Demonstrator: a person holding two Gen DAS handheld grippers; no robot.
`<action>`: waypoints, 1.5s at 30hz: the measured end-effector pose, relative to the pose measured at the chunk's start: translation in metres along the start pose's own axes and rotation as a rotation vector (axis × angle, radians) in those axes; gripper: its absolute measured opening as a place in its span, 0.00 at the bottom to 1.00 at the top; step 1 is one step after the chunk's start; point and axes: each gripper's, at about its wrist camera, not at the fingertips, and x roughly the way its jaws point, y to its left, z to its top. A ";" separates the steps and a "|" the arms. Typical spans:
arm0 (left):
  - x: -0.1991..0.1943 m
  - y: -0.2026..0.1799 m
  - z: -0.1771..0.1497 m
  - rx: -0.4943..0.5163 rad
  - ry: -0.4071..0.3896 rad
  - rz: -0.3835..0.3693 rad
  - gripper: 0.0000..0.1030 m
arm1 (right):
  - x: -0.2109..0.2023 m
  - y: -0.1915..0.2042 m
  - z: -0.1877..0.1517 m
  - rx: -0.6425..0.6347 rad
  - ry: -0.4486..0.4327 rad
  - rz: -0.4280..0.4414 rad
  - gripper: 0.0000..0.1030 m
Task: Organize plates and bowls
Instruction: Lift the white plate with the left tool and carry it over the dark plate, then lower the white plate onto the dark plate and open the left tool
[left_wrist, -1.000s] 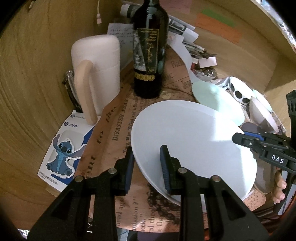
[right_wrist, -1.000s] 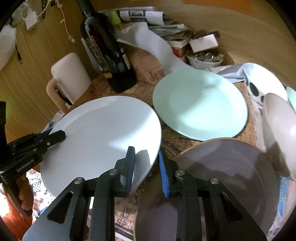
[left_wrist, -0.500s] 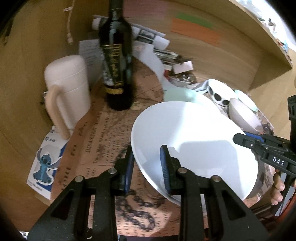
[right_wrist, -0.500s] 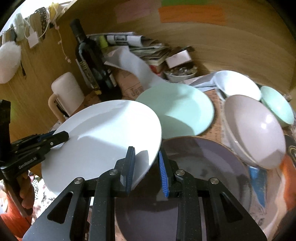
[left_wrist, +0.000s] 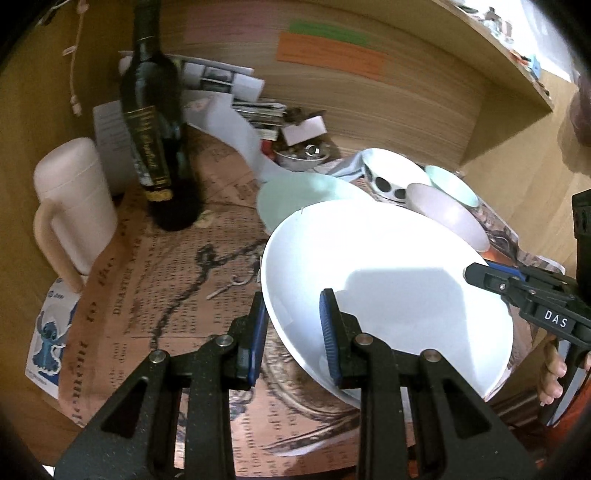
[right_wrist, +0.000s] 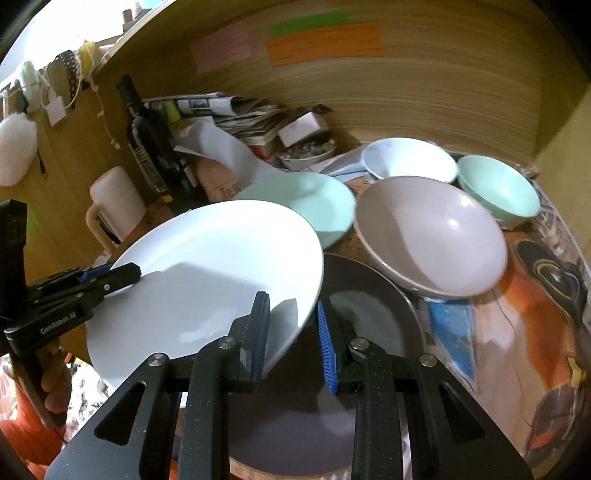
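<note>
Left gripper (left_wrist: 291, 332): pointed forward and down, jaws clamped on the near-left rim of the white plate (left_wrist: 388, 280); rim passes between the blue pads, one pad under, one on the upper face.

Right gripper (right_wrist: 291, 336): also angled down, jaws clamped on the opposite rim of the same plate (right_wrist: 210, 273). In the left wrist view its tip shows at the plate's far right edge (left_wrist: 480, 273), with fingers of the person's right hand (left_wrist: 552, 369) below on the handle. In the right wrist view the left gripper's tip bites the plate's left edge (right_wrist: 125, 273).

Plate is held clear of the table between both grippers, tilted, partly over the dark grey plate (right_wrist: 369, 325).

Outward: mint plate (right_wrist: 306, 206) just behind; pale grey bowl (right_wrist: 432, 236), mint bowl (right_wrist: 498, 192) and white bowl (right_wrist: 410, 158) to the right. Wine bottle (left_wrist: 155, 122) and cream lidded mug (left_wrist: 74, 199) stand left, on newsprint-pattern paper (left_wrist: 155, 295).
</note>
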 end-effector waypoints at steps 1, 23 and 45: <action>0.001 -0.003 0.000 0.004 0.003 -0.003 0.27 | -0.001 -0.002 -0.002 0.005 0.000 -0.003 0.22; 0.029 -0.045 -0.020 0.067 0.115 -0.016 0.27 | -0.005 -0.044 -0.040 0.095 0.060 -0.004 0.23; 0.045 -0.051 -0.022 0.109 0.155 -0.045 0.28 | 0.001 -0.059 -0.037 0.107 0.096 -0.017 0.22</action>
